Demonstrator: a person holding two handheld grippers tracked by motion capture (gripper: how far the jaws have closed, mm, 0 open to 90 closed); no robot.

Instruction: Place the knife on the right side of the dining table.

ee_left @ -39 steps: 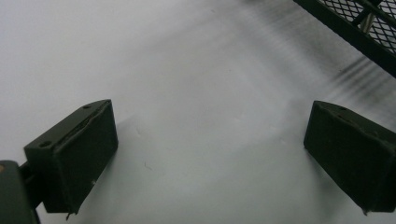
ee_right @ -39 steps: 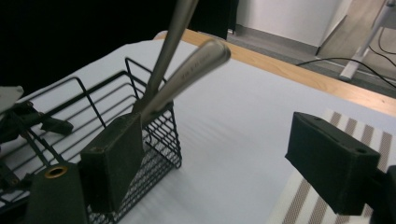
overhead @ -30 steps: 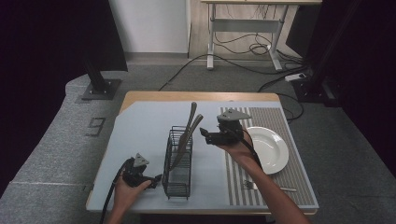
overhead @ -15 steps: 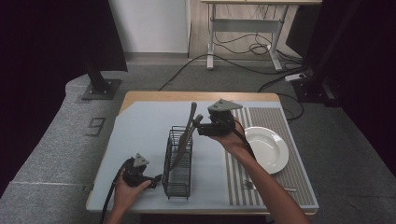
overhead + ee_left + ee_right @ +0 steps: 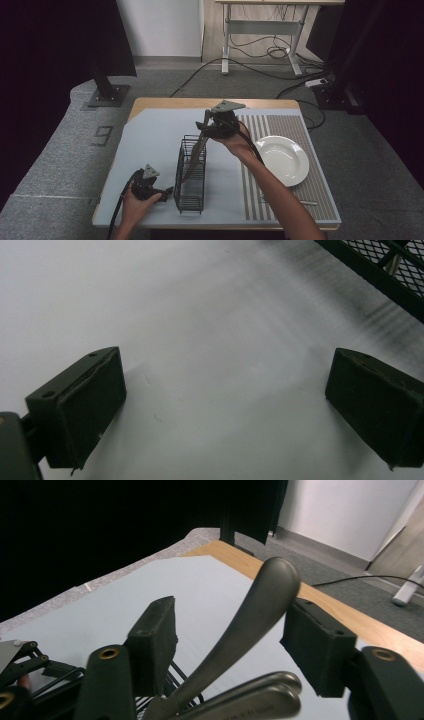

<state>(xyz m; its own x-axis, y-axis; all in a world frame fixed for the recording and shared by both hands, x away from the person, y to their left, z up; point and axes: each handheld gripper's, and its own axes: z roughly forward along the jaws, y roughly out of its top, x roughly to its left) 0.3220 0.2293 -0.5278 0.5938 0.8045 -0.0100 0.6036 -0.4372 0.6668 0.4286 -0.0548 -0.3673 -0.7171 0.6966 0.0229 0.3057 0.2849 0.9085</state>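
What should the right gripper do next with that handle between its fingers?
Probably finish closing. The right gripper has just been closing, with the tall utensil handle between its fingers but gaps still showing on both sides. Once it grips, lift it out of the wire caddy.

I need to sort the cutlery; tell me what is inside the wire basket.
The basket holds metal cutlery handles leaning up out of its far end. One handle stands between the right tongs, whose pads do not yet touch it. The utensils' working ends are hidden inside the mesh.
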